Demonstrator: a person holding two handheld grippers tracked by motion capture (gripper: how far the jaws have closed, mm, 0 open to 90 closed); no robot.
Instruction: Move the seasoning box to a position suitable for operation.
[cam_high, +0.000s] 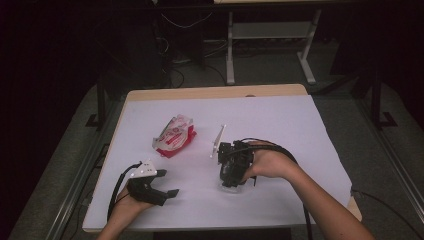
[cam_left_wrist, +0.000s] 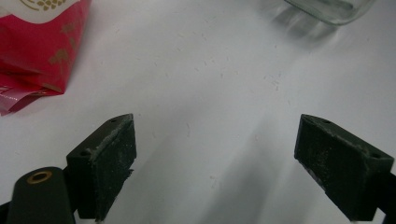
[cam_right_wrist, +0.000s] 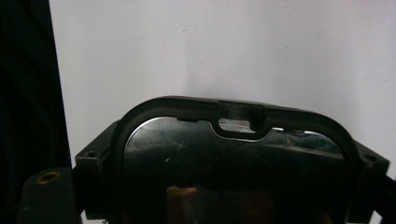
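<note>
the right gripper (cam_high: 233, 172) clamped a black-rimmed lid (cam_right_wrist: 233, 140) onto the glass jar (cam_high: 234, 186) near the table's (cam_high: 280, 115) front edge, where a tilted press could tip the jar, while the left gripper (cam_high: 167, 186) lay open, empty, near the front-left corner.

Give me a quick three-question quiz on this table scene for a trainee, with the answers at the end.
1. True or false: the left gripper has its jaws open with nothing between them.
2. What sits between the jaws of the right gripper? A) a spoon B) a black-rimmed lid C) a cup
3. In the high view, on which side of the right gripper does the red pouch lie?

Key: 1 true; 2 B; 3 to its left, apart from it.
</note>
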